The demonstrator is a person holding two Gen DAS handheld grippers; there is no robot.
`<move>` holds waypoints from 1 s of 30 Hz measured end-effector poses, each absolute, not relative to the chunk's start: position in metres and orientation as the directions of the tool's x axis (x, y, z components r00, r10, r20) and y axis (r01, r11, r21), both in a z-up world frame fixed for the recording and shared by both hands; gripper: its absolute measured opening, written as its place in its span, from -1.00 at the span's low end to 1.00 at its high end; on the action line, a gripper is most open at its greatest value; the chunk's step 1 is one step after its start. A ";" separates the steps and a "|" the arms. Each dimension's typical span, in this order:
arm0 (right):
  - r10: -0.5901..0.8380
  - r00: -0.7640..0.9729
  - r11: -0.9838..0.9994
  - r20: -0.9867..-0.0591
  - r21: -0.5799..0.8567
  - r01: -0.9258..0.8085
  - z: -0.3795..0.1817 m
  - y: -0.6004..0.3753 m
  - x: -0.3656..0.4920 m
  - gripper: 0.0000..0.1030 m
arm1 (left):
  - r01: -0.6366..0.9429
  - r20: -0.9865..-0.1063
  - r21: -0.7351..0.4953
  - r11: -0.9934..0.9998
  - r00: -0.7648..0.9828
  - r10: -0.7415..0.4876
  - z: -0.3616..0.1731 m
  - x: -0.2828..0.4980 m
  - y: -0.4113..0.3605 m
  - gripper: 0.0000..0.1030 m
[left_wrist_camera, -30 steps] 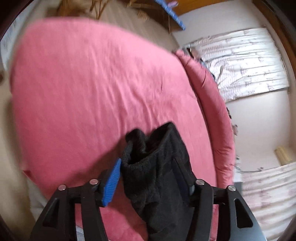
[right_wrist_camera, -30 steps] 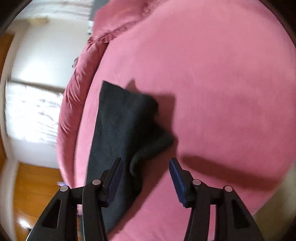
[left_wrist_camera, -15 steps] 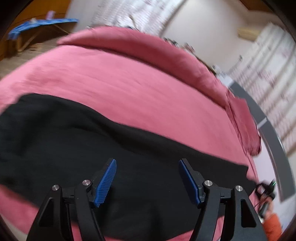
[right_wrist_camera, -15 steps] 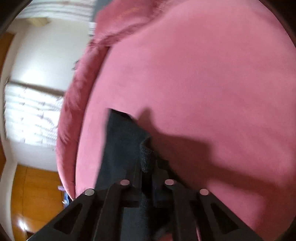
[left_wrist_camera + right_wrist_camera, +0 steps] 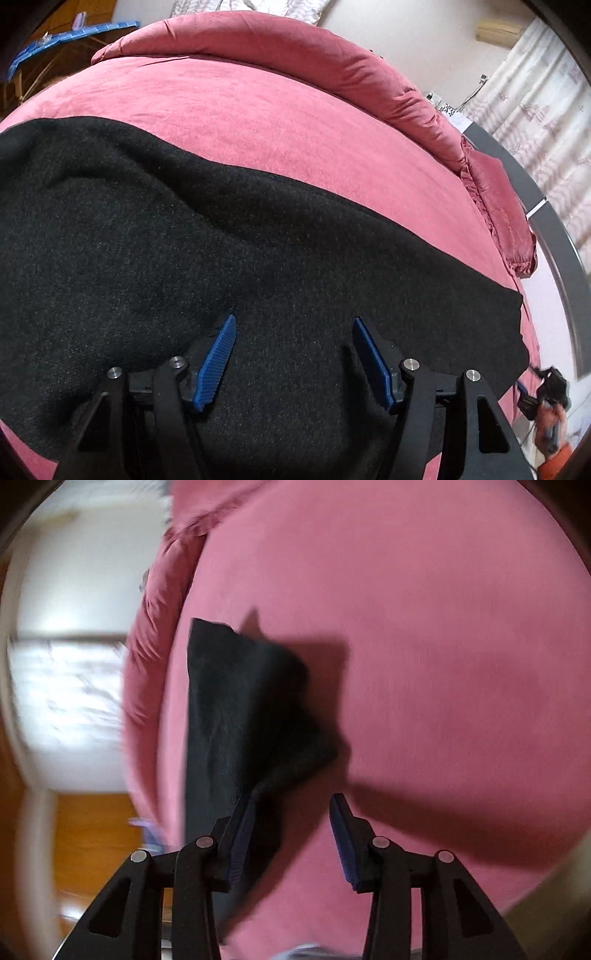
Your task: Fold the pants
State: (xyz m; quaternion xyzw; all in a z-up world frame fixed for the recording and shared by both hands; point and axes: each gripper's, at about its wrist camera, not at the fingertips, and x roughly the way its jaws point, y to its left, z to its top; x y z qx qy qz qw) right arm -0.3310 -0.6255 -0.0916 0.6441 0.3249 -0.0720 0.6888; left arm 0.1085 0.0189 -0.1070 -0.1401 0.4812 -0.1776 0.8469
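Black fleece pants lie spread across a pink bed and fill the lower half of the left wrist view. My left gripper is open just above the cloth, holding nothing. In the right wrist view the pants show as a dark strip with a raised fold near the bed's left side. My right gripper is open; its left finger is at the folded edge, and whether it touches the cloth cannot be told. That view is blurred.
A rolled pink duvet and a pillow lie along the bed's far edge. Curtains and a dark bed frame are at right. A wooden floor shows left of the bed.
My left gripper let go of the bunched pants, swung round and now hovers open over the spread cloth. My right gripper closed on the fold half a second ago and is open again.
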 end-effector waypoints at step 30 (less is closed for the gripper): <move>-0.024 0.776 0.641 -0.631 0.586 0.496 -0.002 -0.576 -0.283 -0.28 | 0.160 -0.777 -0.299 0.941 0.532 -0.337 -0.082 0.079 0.072 0.36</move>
